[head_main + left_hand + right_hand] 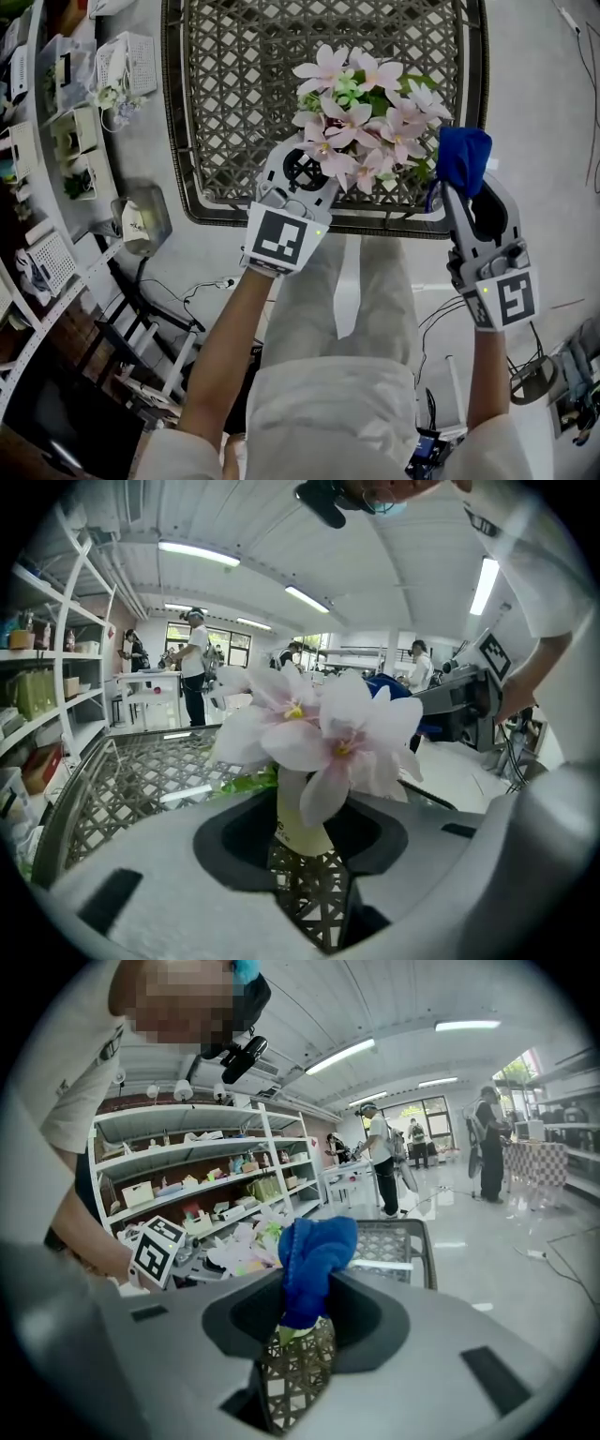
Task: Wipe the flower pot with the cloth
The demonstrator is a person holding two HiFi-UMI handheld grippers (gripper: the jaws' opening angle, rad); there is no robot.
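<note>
Blue cloth (309,1260) is clamped in the right gripper (298,1340); the left gripper (309,892), jaws wide around the mid-frame flower pot (296,825), should probably close next.

free: lattice table (234,75) far half | blocked: flowers (361,122) — near edge
</note>
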